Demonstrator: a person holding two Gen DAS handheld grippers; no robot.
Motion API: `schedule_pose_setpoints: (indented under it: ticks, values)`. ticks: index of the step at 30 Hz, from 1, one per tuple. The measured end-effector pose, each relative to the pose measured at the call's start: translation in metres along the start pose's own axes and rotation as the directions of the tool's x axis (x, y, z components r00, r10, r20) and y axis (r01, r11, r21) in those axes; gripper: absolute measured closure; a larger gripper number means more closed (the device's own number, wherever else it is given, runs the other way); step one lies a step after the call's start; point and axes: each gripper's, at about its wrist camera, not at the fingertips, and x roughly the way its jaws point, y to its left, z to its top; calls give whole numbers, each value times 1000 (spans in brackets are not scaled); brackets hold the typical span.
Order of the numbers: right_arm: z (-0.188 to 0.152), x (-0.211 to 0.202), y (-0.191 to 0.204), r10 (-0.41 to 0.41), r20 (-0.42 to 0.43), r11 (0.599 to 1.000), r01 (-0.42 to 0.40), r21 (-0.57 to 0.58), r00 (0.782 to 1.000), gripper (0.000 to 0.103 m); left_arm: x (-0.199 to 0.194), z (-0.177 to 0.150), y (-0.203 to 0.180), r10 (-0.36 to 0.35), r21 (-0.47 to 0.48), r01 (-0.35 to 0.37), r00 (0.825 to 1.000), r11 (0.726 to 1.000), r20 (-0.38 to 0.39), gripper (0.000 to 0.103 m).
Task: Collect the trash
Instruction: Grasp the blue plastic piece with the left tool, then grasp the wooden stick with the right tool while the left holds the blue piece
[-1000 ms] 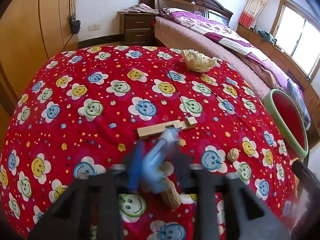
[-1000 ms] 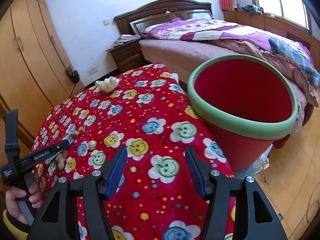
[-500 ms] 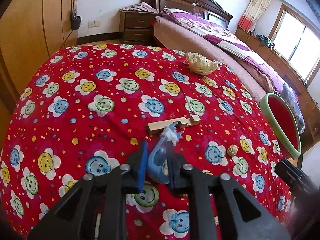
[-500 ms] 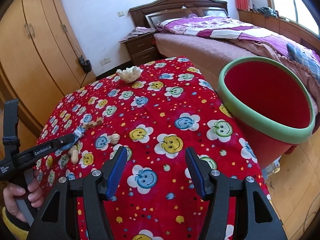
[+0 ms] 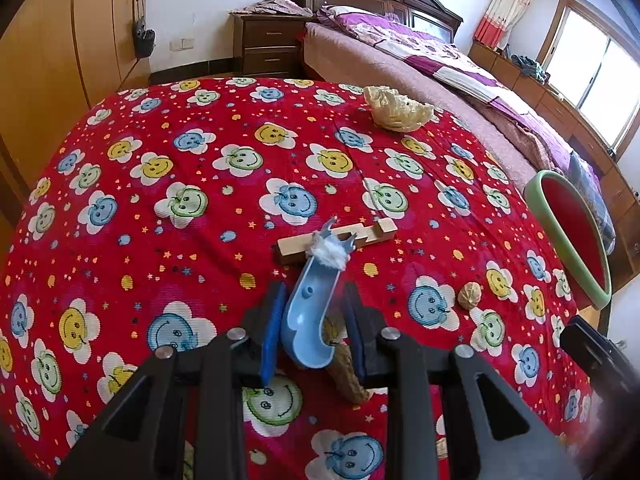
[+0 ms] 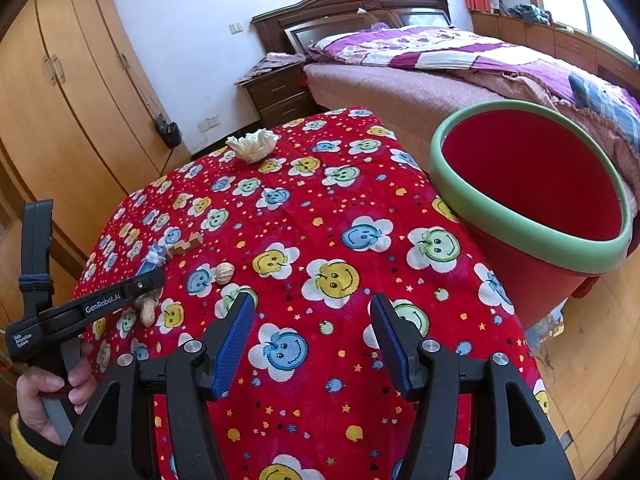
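1. In the left wrist view, the left gripper (image 5: 314,328) clamps a pale blue plastic piece (image 5: 310,316) that juts forward past its tips, white fluff stuck to its far end; its jaws are closing on it.
2. Only this view shows a peanut shell (image 5: 347,372) lying under the right-hand finger, a wooden block (image 5: 336,240) just ahead of the tips, and a walnut (image 5: 469,297) off to the right.
3. The right wrist view shows the right gripper (image 6: 314,338) spread wide and empty over the red smiley cloth (image 6: 360,208).
4. Only here does the whole red bin (image 6: 532,200) show, ahead and right of the tips.
5. A crumpled paper ball (image 6: 252,146) lies far ahead, seen in both views.
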Motion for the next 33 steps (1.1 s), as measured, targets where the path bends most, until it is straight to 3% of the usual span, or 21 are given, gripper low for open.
schedule_pose_setpoints:
  ticks: [10, 15, 18, 22, 33]
  values:
    - [4, -3, 3, 14, 8, 1000, -14, 1, 1000, 41, -22, 5, 17, -36, -48, 38, 998, 998, 45, 81]
    - [10, -2, 21, 45, 9, 999, -45, -29, 999, 41, -36, 17, 48, 34, -97, -28, 997, 995, 69, 81]
    - [15, 1, 38, 70, 10, 996, -70, -53, 997, 28, -39, 26, 70, 76, -131, -66, 995, 989, 71, 81]
    - [21, 8, 60, 86, 12, 993, -85, -81, 996, 26, -37, 34, 92, 133, -148, -120, 988, 982, 80, 81]
    - [30, 58, 105, 90, -60, 990, -96, -104, 994, 20, -14, 33, 119, 135, -163, -122, 988, 979, 74, 81]
